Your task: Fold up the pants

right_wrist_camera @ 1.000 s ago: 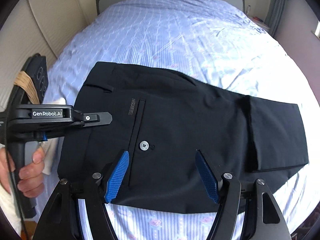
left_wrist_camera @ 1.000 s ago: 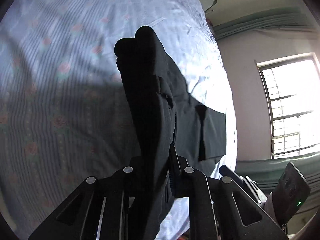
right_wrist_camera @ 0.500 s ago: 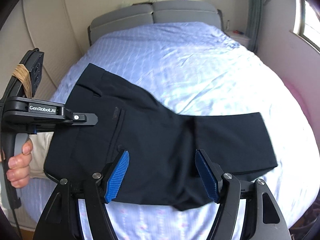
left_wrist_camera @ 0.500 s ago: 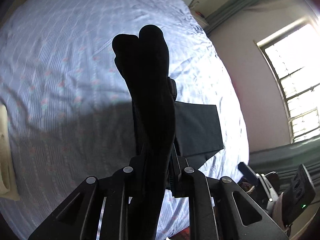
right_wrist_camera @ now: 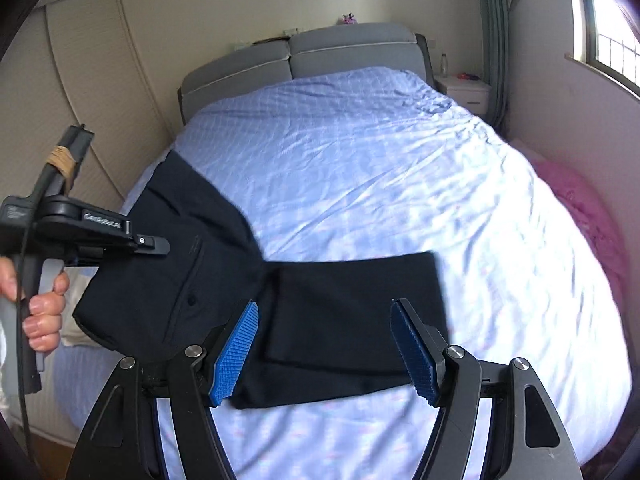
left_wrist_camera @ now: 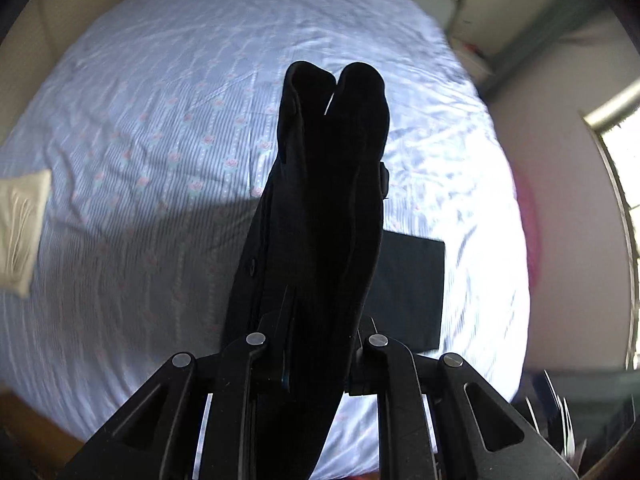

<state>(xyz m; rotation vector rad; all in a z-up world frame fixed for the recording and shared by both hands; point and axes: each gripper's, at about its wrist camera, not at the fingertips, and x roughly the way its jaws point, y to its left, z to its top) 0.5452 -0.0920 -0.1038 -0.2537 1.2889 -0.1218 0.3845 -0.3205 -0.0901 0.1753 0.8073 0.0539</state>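
The black pants (right_wrist_camera: 320, 304) lie partly on the blue bed, legs folded toward the right. My left gripper (right_wrist_camera: 160, 245) is shut on the waist end and lifts it off the bed at the left. In the left wrist view the pants (left_wrist_camera: 324, 208) rise as a dark bunch between the shut fingers of that gripper (left_wrist_camera: 320, 344), hiding the jaws' tips, and the folded leg end (left_wrist_camera: 408, 288) lies flat on the sheet. My right gripper (right_wrist_camera: 324, 348) is open and empty, hovering above the folded leg part.
The bed (right_wrist_camera: 380, 152) has a blue patterned sheet and a grey headboard (right_wrist_camera: 300, 56). A white nightstand (right_wrist_camera: 464, 90) and a window (right_wrist_camera: 612, 32) are at the right. A pink cloth (right_wrist_camera: 584, 208) lies by the right wall. A cream pillow (left_wrist_camera: 20, 232) sits at the bed's left.
My left gripper has lifted the waist end higher and the pants have slid to the left. The right gripper has pulled back and tilted up, staying open.
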